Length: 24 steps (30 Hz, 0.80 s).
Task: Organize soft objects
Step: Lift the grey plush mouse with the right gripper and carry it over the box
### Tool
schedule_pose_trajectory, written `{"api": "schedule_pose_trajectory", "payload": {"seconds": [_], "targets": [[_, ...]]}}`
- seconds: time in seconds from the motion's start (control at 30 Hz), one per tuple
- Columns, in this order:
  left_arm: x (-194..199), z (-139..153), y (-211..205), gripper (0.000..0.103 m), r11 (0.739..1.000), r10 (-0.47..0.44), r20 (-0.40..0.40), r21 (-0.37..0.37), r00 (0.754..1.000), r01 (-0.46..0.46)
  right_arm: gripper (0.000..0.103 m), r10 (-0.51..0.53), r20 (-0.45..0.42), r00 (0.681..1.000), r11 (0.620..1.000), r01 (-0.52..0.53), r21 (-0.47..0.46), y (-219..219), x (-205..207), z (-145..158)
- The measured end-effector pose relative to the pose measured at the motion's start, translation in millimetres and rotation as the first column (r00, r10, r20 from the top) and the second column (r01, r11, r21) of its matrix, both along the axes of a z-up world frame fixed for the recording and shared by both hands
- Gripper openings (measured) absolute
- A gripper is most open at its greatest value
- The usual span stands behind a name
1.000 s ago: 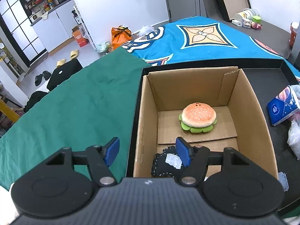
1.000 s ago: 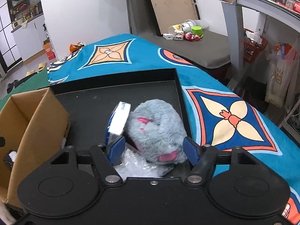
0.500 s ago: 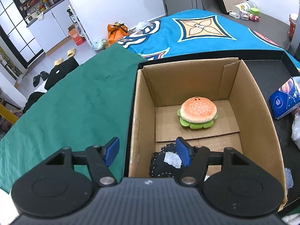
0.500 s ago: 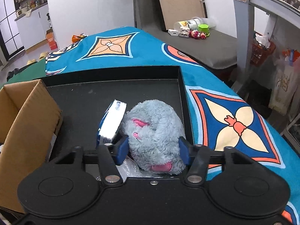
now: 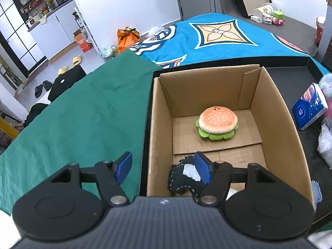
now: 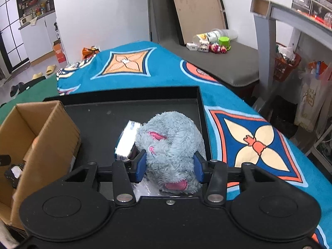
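Note:
A grey plush toy (image 6: pixel 172 137) with pink ears lies at the right side of the black tray (image 6: pixel 99 120). My right gripper (image 6: pixel 169 162) is closing on it, and both blue pads press into its fur. In the left wrist view the plush (image 5: pixel 326 87) peeks in at the right edge. An open cardboard box (image 5: pixel 276 112) holds a plush burger (image 5: pixel 216 122) and a black stitched soft piece (image 5: pixel 180 176). My left gripper (image 5: pixel 163 166) hangs open above the box's left wall, gripping nothing.
A blue tissue pack (image 5: pixel 309 108) leans against the plush, with a crinkled clear plastic bag (image 5: pixel 326 143) near it. The box (image 6: pixel 54 132) stands in the tray's left half. Green cloth (image 5: pixel 83 114) lies left of the tray, a blue patterned blanket (image 6: pixel 259 145) right of it.
The right jaws have narrowed from wide around the plush to pressing on it, and the plush sits a little higher in view. The left gripper has kept still.

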<state>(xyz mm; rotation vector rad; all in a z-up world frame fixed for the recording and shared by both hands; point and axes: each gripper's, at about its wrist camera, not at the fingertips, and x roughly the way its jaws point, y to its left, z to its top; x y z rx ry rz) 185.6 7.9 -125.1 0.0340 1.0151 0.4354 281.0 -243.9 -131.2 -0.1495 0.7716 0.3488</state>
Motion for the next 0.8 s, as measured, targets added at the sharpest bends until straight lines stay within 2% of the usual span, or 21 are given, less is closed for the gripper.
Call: {"api": "schedule_pose_trajectory", "payload": {"seconds": [0.4, 0.8], "targets": [[-13.8, 12.7, 1.9, 0.065, 1.000, -0.005, 0.034, -0.015, 0.999, 0.006, 0.045, 0.031, 0.057, 0.998, 0.999, -0.033, 0.034, 12.0, -18.9, 28.0], [-27.5, 17.3, 9.2, 0.065, 0.995, -0.001, 0.053, -0.097, 0.999, 0.006, 0.045, 0.098, 0.085, 0.992, 0.993, -0.102, 0.051, 39.5, -42.9, 44.2]]}}
